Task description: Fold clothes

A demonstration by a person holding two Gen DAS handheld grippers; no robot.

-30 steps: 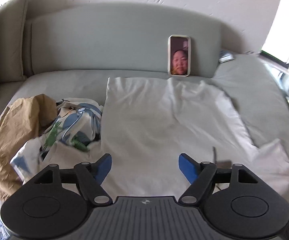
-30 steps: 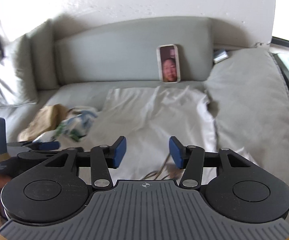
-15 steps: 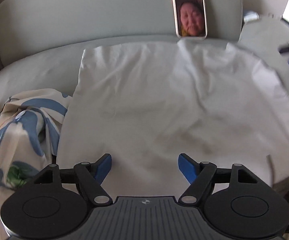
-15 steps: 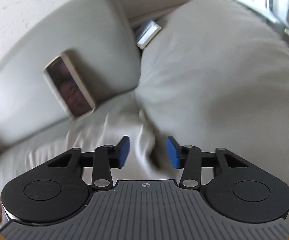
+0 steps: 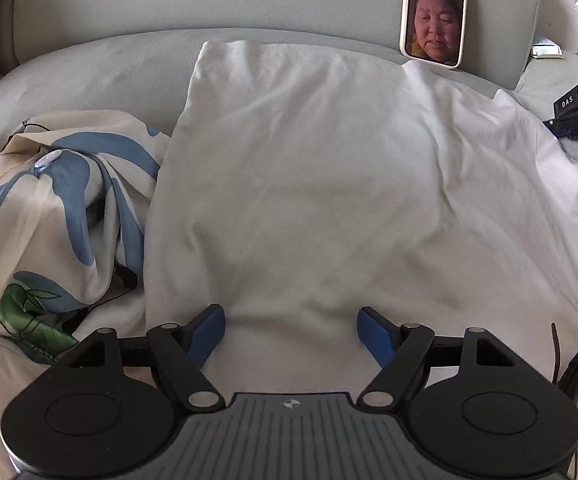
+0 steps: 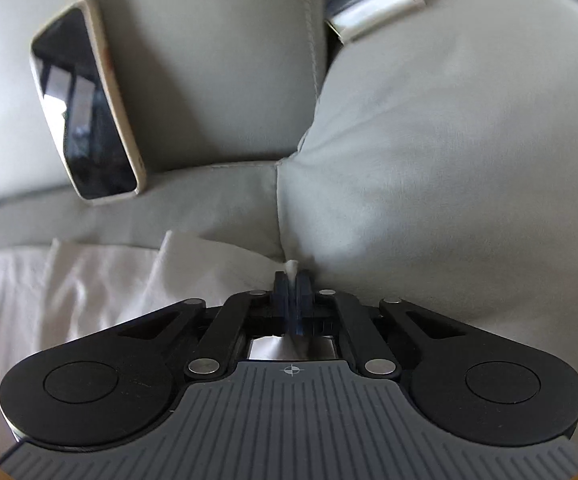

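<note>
A: Where does the white garment (image 5: 313, 184) lie from your left hand-held gripper (image 5: 291, 334)?

B: Straight ahead of it. In the left wrist view the cloth fills the centre of the frame, spread flat on the sofa (image 5: 101, 60), its long axis running from the lower edge up toward the phone (image 5: 433, 12) at upper right. Your jaws stand wide apart over the near hem, nothing pinched between them.

A: And the right hand-held gripper (image 6: 291, 280)?

B: Its jaws have just been closing and are now clamped together on a small peak of white cloth, at the centre of the right wrist view, hard against the sofa cushion (image 6: 449, 140). The rest of the garment trails off to lower left of that frame.

A: So which hand leads?

B: I judge the right already has the far corner; your left is nearer the near hem and has yet to take it. Mind the patterned garment (image 5: 61, 208) lying just beside the left edge.
</note>
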